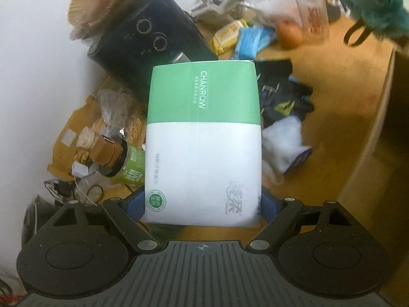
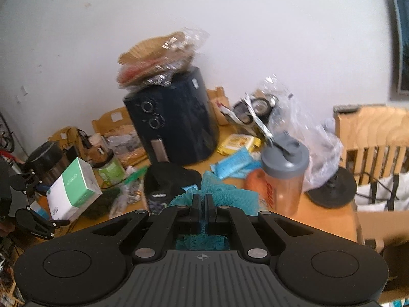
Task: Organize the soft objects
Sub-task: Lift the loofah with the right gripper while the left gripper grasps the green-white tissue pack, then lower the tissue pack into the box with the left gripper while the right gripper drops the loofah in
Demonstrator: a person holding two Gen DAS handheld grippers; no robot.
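My left gripper (image 1: 203, 204) is shut on a green and white tissue pack (image 1: 203, 138) and holds it above the cluttered wooden table (image 1: 337, 97). The pack (image 2: 72, 189) and the left gripper (image 2: 35, 202) also show at the left of the right wrist view. My right gripper (image 2: 202, 202) is shut on a teal mesh bath sponge (image 2: 225, 197), held above the table (image 2: 329, 217). The sponge shows at the top right of the left wrist view (image 1: 373, 2). A black cloth item (image 2: 168, 179) and a white soft item (image 1: 283, 140) lie on the table.
A black air fryer (image 2: 173, 120) stands at the back with packets on top. A shaker bottle (image 2: 283, 174), an orange (image 2: 255, 179), snack packs (image 2: 237, 143), a green jar (image 1: 127, 163) and plastic bags crowd the table. A wooden crate (image 2: 373, 133) stands at the right.
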